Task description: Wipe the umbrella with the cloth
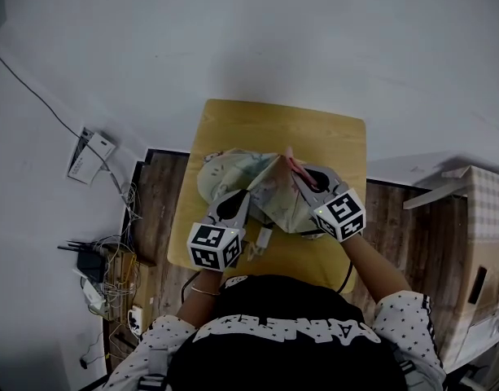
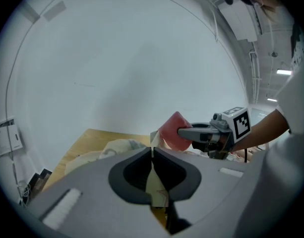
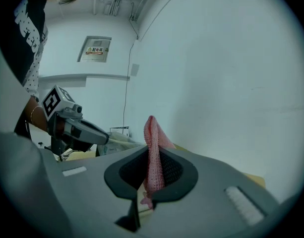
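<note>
A pale patterned umbrella (image 1: 249, 184) lies crumpled on the small wooden table (image 1: 330, 133). My left gripper (image 1: 245, 195) is shut on a fold of the umbrella fabric (image 2: 155, 182), which shows as a cream strip pinched between its jaws. My right gripper (image 1: 302, 176) is shut on a pink cloth (image 3: 152, 155); the pink cloth (image 1: 292, 164) rests at the umbrella's upper right edge. From the left gripper view the pink cloth (image 2: 172, 131) sticks out of the right gripper (image 2: 184, 132) just above the umbrella (image 2: 117, 148).
A white wall stands behind the table. Cables, a power strip (image 1: 90, 155) and small devices lie on the floor at the left. A cardboard box (image 1: 481, 259) stands at the right. A small white tag (image 1: 264, 239) hangs from the umbrella near the table's front edge.
</note>
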`<state>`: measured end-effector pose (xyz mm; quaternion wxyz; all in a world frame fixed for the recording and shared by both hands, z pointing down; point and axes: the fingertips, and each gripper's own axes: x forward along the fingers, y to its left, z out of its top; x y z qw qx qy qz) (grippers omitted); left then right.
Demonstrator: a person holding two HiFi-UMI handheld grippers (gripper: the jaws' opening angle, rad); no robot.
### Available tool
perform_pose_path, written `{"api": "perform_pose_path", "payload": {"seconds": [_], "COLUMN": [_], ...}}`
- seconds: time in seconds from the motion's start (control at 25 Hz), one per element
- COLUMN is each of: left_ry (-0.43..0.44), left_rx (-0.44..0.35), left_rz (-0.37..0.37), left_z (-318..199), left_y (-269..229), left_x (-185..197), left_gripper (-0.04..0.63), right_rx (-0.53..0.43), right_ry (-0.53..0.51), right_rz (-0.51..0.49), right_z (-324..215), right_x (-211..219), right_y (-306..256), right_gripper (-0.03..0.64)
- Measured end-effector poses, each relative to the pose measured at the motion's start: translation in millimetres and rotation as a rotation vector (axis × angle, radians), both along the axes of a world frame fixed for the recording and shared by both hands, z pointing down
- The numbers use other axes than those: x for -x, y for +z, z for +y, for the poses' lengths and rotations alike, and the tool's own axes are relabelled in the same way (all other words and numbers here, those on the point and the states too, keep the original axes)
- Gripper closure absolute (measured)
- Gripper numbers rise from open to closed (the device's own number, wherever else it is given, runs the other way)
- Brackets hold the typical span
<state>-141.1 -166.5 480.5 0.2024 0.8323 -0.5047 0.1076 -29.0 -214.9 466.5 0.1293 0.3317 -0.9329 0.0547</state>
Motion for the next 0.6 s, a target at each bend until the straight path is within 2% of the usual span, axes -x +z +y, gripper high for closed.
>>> {"api": "perform_pose_path", "payload": {"seconds": [0.2, 0.36, 0.6], "left_ry": [0.008, 0.022, 0.032], "left_rx": [0.026, 0.02, 0.014], "left_rz": [-0.018, 0.018, 0.02], "left_z": [3, 5, 11], "left_y": [8, 2, -2], "left_x": [4, 1, -2], "left_gripper": [0.592, 0.594, 0.594], "right_rx": [0.027, 0.04, 0.065], "right_ry": [-0.045, -0.106, -0.209], "right_rz": [0.005, 0.028, 0.039], "right_z": [3, 16, 48], "right_x": [16, 34, 60], "right_y": [10, 17, 23], "right_gripper": [0.583, 0.583, 0.583]}}
